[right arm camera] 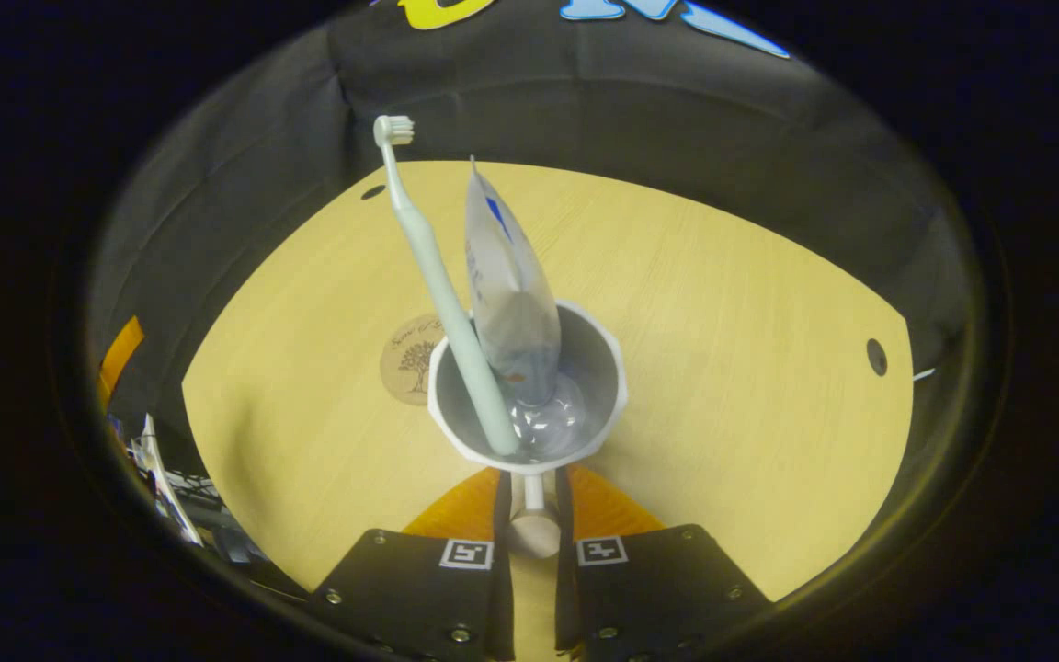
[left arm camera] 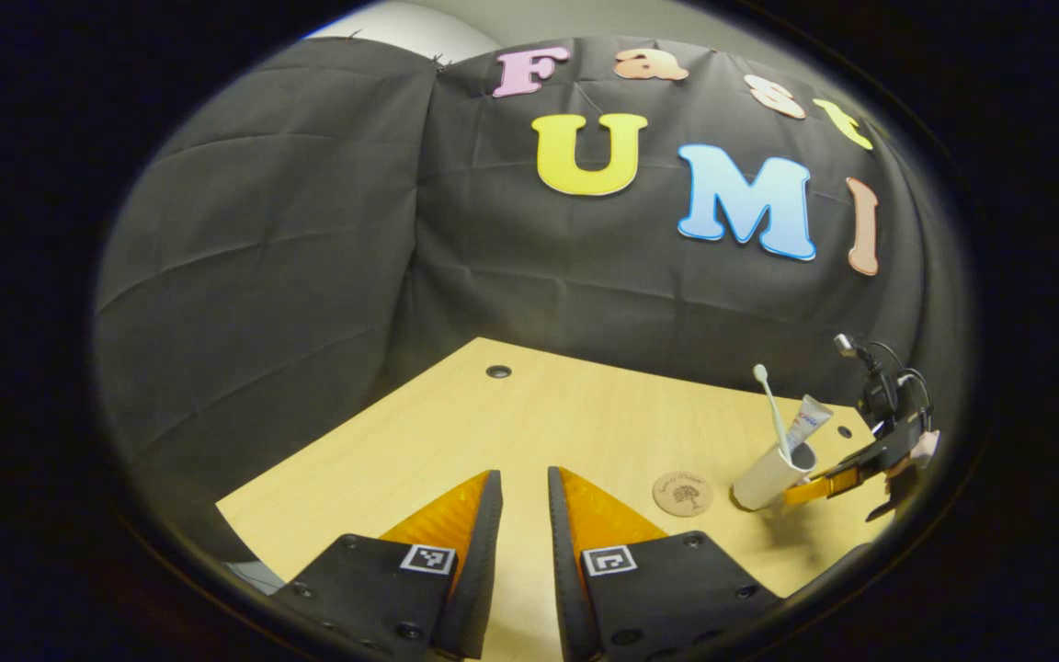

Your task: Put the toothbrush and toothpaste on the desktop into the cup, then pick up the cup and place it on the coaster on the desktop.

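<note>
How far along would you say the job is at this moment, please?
Done: the toothbrush and toothpaste both stand in the cup. In hand: the right tongs are shut on the cup's handle, and in the left gripper view the cup tilts beside the coaster. Left: setting the cup on the coaster. The left tongs hang empty, slightly parted.

- Left gripper (left arm camera: 524, 515): two wedge-shaped fingers with ribbed inner faces, each on a flat black plate
- Each plate carries a small square black-and-white marker near its front edge and round screw heads along its sides
- Right gripper (right arm camera: 532, 501): the same build, two black plates with square markers and screws
- In the left gripper view, the right gripper's black body has thin dark cables looping above it
</note>
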